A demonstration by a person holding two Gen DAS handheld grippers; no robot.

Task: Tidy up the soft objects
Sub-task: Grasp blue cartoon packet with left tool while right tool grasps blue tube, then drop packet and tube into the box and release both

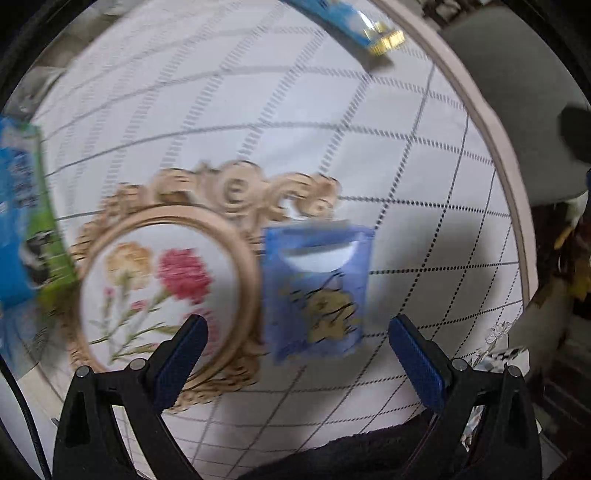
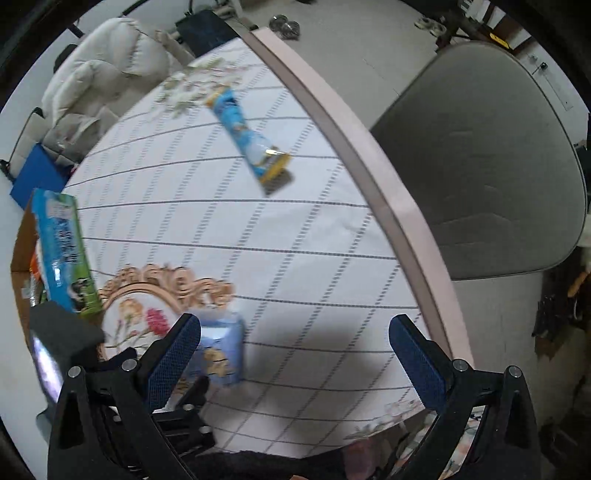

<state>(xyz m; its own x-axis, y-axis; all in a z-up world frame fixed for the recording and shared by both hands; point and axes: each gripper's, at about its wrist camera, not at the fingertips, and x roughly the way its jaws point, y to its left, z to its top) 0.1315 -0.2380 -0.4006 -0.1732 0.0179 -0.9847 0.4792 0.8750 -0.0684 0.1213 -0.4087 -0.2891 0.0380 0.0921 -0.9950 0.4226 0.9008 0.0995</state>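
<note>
A small blue soft pouch point(image 1: 317, 288) with a yellow print lies on the checked tablecloth point(image 1: 258, 110), just ahead of my open, empty left gripper point(image 1: 297, 332). It also shows in the right wrist view point(image 2: 221, 350), beside the left finger of my open, empty right gripper point(image 2: 291, 332). A long blue snack packet point(image 2: 247, 136) with a gold end lies further off near the table edge, seen at the top of the left wrist view point(image 1: 354, 22). A blue and green packet point(image 1: 26, 221) lies at the left point(image 2: 62, 251).
An embroidery hoop with flowers in an ornate wooden frame point(image 1: 162, 280) lies left of the pouch point(image 2: 147, 314). The round table has a pink rim point(image 2: 369, 166). A grey chair point(image 2: 480, 166) stands to the right. A white jacket point(image 2: 107, 66) lies beyond the table.
</note>
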